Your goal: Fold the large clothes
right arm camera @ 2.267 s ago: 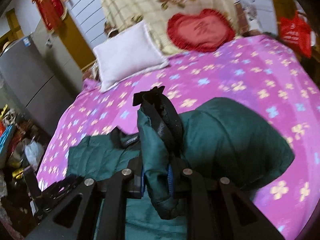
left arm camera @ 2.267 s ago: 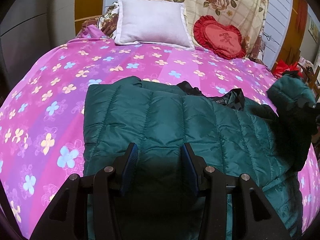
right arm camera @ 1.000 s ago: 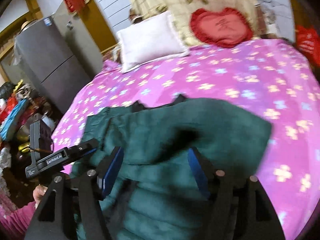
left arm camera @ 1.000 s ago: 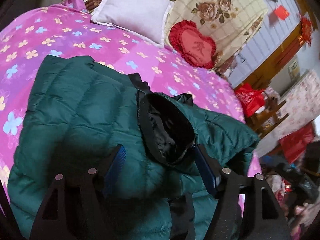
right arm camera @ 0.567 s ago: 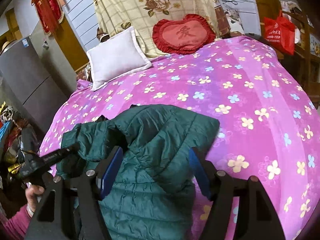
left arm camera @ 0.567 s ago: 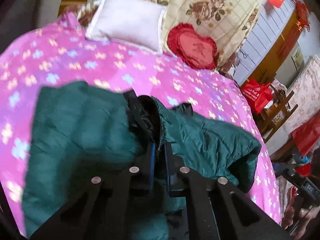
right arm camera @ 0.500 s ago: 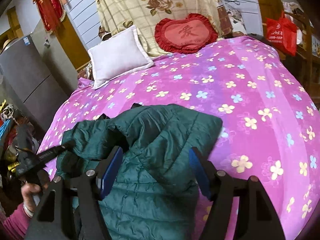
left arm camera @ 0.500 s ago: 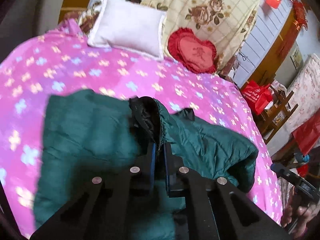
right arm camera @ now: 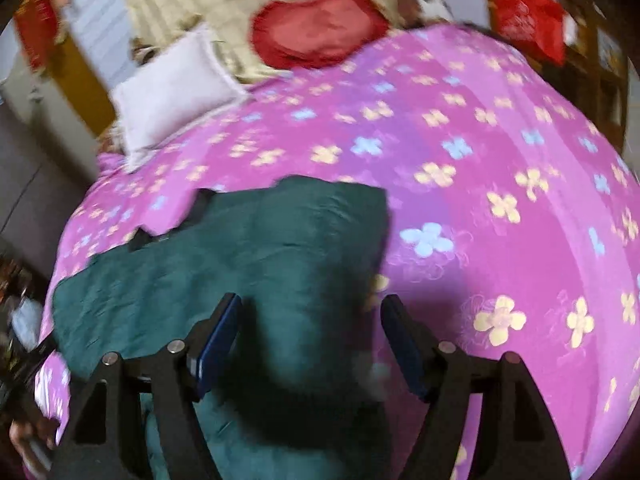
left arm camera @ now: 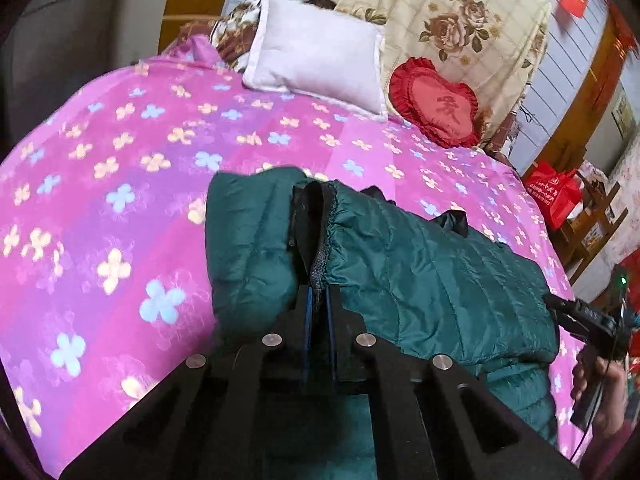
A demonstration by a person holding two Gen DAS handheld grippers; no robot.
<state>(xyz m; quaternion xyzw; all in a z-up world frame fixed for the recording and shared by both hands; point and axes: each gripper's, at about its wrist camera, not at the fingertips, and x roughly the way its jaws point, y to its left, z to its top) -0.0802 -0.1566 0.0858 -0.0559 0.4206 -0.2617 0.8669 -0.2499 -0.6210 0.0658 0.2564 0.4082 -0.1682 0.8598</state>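
1. The green padded jacket point(left arm camera: 432, 276) lies on the bed point(left arm camera: 120, 184), on the pink flowered cover, partly folded over itself.
2. It looks light, soft and puffy, with a smooth, probably slippery shell. I judge it will spring back and slide if it is taken by a thick part.
3. The best place to hold is a thin edge: a cuff, a hem or the collar, where the padding is flat.
4. The left claw point(left arm camera: 318, 308) is closed tight on the cuff point(left arm camera: 316, 216), whose dark lining stands up between the blue pads.
5. The right claw point(right arm camera: 310, 340) has its jaws opening wide over the jacket's folded part; nothing is pressed between them.
6. The left view shows the grip on the cuff and the quilted seams sharply; also a hand point(left arm camera: 596, 380) at the right edge with the other tool.
7. The right view is blurred, but it shows the whole outline of the jacket and its far edge, possibly the collar point(right arm camera: 200, 208).
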